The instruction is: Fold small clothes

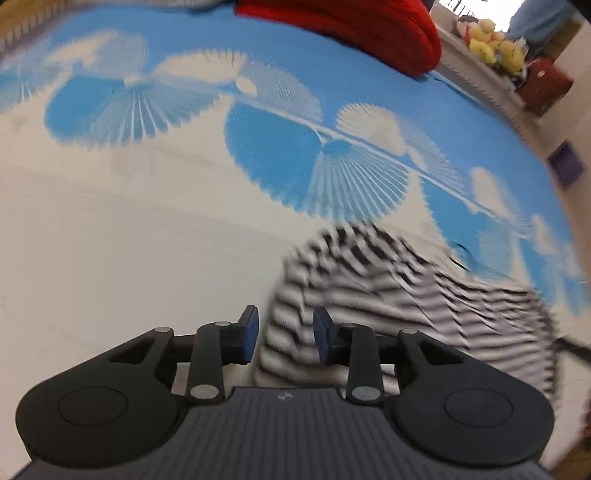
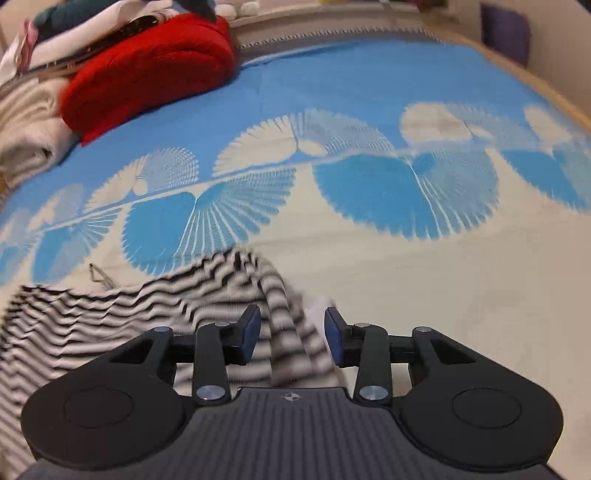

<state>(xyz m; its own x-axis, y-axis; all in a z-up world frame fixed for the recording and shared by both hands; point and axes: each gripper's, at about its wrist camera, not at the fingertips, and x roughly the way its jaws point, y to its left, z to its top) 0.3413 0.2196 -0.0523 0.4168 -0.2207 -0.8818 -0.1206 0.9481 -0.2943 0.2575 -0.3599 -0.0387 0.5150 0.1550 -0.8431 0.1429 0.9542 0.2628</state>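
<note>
A black-and-white striped garment [image 1: 373, 288] lies rumpled on the blue-and-cream bedspread [image 1: 110, 229]. My left gripper [image 1: 284, 334] is open, its blue pads either side of the garment's left edge, with cloth in the gap. In the right wrist view the same striped garment [image 2: 122, 321] spreads to the left. My right gripper [image 2: 291, 334] is open, with a bunched striped fold between its pads. The image is motion-blurred around the cloth.
A red folded cloth [image 1: 354, 29] lies at the far side of the bed and also shows in the right wrist view [image 2: 155, 70], beside a pile of cream and white clothes [image 2: 33, 122]. Yellow plush toys [image 1: 491, 40] sit on a ledge beyond the bed.
</note>
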